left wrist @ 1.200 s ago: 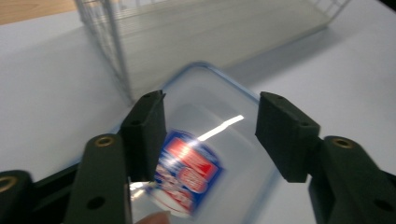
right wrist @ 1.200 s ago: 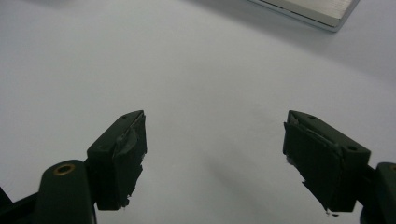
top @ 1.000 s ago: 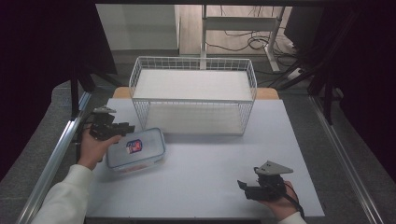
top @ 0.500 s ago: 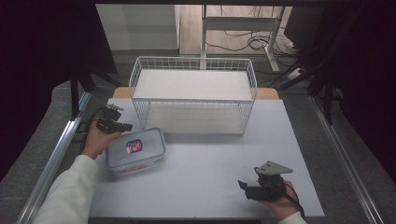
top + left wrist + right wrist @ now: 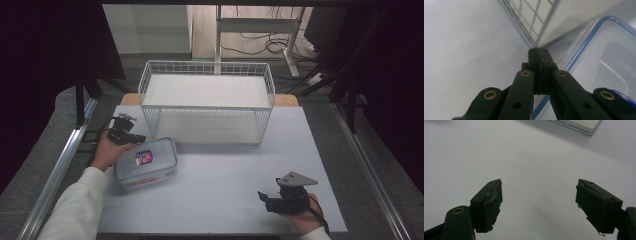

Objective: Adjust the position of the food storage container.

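Black left gripper [image 5: 131, 136], now lower beside the plastic box [image 5: 146, 162], has just closed on nothing; right gripper [image 5: 267, 201] stays open.

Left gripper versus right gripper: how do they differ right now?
The left gripper has its jaws pressed together on nothing, while the right gripper stands wide open. The left sits beside the clear lidded container near the wire basket; the right rests over bare table. Both are hand-held and black.
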`<action>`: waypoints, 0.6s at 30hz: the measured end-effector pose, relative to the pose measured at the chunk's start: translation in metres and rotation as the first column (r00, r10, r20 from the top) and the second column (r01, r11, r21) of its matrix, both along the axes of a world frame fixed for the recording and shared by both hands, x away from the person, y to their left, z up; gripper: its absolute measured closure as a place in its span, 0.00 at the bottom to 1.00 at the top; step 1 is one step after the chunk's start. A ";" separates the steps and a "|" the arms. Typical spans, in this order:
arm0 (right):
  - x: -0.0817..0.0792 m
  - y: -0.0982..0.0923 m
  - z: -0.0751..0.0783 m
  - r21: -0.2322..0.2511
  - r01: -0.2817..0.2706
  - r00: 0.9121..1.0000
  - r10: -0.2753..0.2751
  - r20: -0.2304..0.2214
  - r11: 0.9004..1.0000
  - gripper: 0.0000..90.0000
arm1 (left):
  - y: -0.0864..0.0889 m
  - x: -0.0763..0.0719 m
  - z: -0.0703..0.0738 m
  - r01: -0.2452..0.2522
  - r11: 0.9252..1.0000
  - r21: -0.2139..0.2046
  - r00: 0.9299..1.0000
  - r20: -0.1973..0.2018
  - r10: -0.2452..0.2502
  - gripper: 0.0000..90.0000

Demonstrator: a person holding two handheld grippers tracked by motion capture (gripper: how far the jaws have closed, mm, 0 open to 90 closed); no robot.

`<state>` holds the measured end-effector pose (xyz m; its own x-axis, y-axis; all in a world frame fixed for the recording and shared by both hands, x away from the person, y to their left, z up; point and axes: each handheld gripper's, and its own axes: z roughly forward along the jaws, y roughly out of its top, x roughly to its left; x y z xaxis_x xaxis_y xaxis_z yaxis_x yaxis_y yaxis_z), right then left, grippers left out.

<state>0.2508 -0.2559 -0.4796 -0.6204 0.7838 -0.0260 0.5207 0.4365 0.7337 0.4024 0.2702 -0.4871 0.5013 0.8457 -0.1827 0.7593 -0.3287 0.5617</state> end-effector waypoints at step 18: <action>-0.001 0.001 -0.002 -0.013 0.004 1.000 -0.004 -0.013 1.000 0.24 | -0.037 -0.029 0.001 0.185 0.980 0.066 0.982 -0.053 -0.182 1.00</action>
